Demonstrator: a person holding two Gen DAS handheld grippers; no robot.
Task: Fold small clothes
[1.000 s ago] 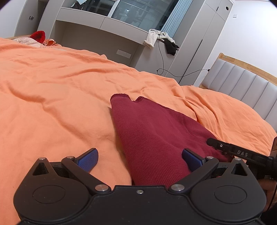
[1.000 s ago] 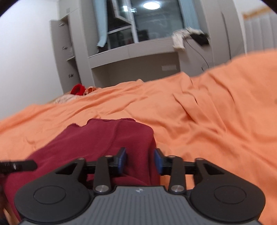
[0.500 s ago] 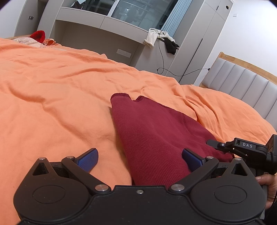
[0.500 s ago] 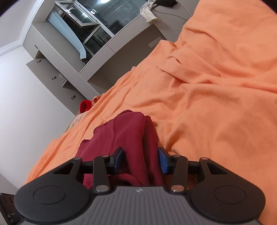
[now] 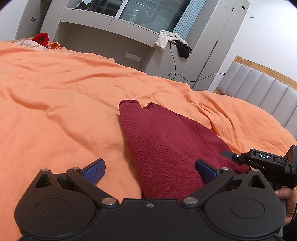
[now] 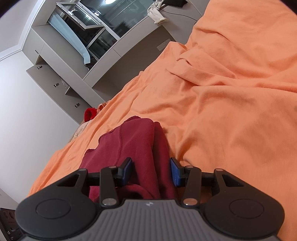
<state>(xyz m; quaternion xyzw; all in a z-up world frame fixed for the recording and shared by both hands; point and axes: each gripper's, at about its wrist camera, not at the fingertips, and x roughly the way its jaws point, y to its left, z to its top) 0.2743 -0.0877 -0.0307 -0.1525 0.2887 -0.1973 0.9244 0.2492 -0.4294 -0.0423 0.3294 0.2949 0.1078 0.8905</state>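
Orange bedcover (image 5: 65,96): largest item, fills most of both views, rumpled, with a ridge of folds at upper right of the right wrist view. Serves as the work surface.

Room fittings: grey cabinets and glazed shelving (image 5: 130,16) across the top of the left wrist view; padded headboard (image 5: 259,89) at right; a pale cloth (image 5: 164,39) draped on a ledge; a small red item (image 5: 41,38) at the far upper left.

Dark red garment (image 5: 167,144): lies lengthwise at centre on the bedcover, already narrowed into a long strip, with its near end at both grippers.

Left gripper (image 5: 148,170): spread wide, the left pad over bare cover, the right pad over the cloth, nothing pinched. Unmoved from a second ago.

Right gripper (image 6: 151,168): half-open, straddling the garment's doubled right edge; the pads stand just off the cloth and do not squeeze it. Change: over the last second it has rolled, so the room now sits slanted in its view, and has dropped slightly. Judgement: it has lined up on the near end, probably for a crosswise fold not yet begun.
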